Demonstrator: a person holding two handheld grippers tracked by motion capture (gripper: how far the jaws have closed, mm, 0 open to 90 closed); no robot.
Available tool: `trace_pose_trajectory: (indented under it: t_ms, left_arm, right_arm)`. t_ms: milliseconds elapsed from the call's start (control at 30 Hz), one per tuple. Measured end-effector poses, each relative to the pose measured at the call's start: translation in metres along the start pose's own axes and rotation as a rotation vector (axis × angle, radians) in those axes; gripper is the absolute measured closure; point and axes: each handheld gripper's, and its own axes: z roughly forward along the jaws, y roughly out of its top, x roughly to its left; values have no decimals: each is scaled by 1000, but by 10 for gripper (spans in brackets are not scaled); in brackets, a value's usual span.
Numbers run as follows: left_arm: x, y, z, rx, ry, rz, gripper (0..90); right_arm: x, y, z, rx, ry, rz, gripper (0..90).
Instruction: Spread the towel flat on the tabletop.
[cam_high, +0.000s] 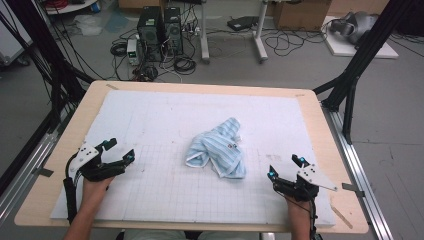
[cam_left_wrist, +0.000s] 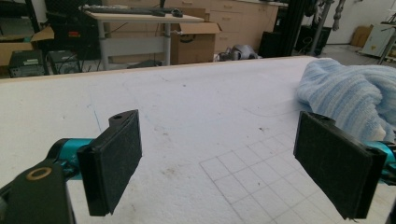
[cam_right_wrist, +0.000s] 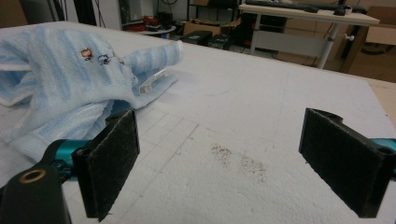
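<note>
So the light-blue striped towel (cam_high: 218, 148) is sitting crumpled in a heap pretty much in the middle of the white mat (cam_high: 150, 120), right at the far edge of the printed grid. Both grippers are parked low near the person's edge of the table, one on each side, and the towel is between them but farther up the mat.

The left gripper (cam_high: 116, 150) is well off to the towel's left, jaws spread wide with nothing between them. In the left gripper view the towel (cam_left_wrist: 348, 93) pokes in at the upper right, just past the right-hand jaw.

The right gripper (cam_high: 286, 167) is closer to the towel, near its lower right corner but not touching. Also wide open and empty. In the right gripper view the towel (cam_right_wrist: 65, 88) lies at the upper left behind the left jaw, with a small embroidered mark and white tag showing.
</note>
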Motion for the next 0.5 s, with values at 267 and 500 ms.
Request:
trace_pose_trajectory:
  t_ms: [267,500]
  left_arm:
    - [0,0,0,2,0,-1,157]
    - [-4,0,0,-2,2,35,158]
  right_arm:
    - [0,0,0,-6,-1,-8,115]
    - [1,0,-1,-9,-3,-6,115]
